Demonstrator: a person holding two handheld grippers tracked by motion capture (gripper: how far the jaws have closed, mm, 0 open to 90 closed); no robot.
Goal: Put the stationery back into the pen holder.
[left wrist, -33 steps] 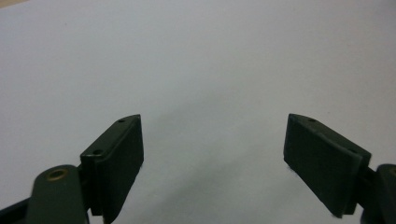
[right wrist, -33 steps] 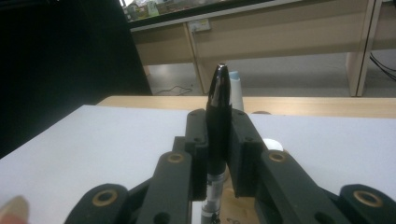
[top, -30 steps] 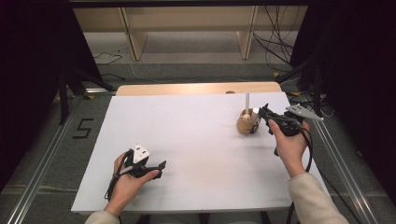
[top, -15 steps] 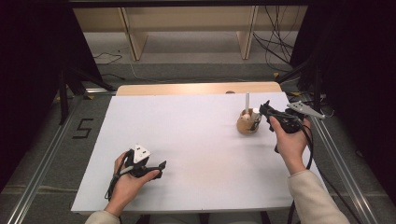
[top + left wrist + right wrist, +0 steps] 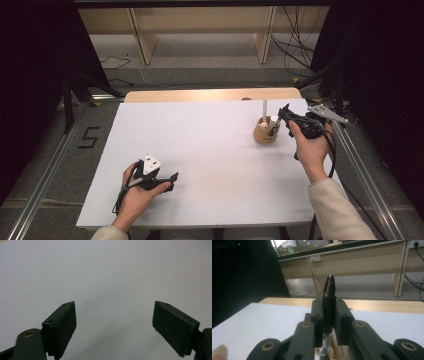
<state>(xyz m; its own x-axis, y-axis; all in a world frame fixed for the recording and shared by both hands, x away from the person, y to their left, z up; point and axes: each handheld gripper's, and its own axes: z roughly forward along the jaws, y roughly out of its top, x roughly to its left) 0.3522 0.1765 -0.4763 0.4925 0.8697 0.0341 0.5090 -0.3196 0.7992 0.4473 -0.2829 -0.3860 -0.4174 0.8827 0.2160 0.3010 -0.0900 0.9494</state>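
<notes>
The black pen (image 5: 329, 293) is pinched upright in the right hand-held gripper (image 5: 329, 315), just above the round wooden holder (image 5: 264, 134). Next, likely lower it straight into a hole. The left hand-held gripper (image 5: 113, 327) rests spread on the white bench (image 5: 210, 150).

Two pens (image 5: 264, 108); one holder (image 5: 264, 133)

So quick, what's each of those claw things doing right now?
Left gripper: open, nothing between its jaws, over the white table.
Right gripper: shut on a black pen, above the wooden holder.

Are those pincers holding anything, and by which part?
The right hand-held gripper clamps a black pen just below its cap. The left hand-held gripper holds nothing.
</notes>
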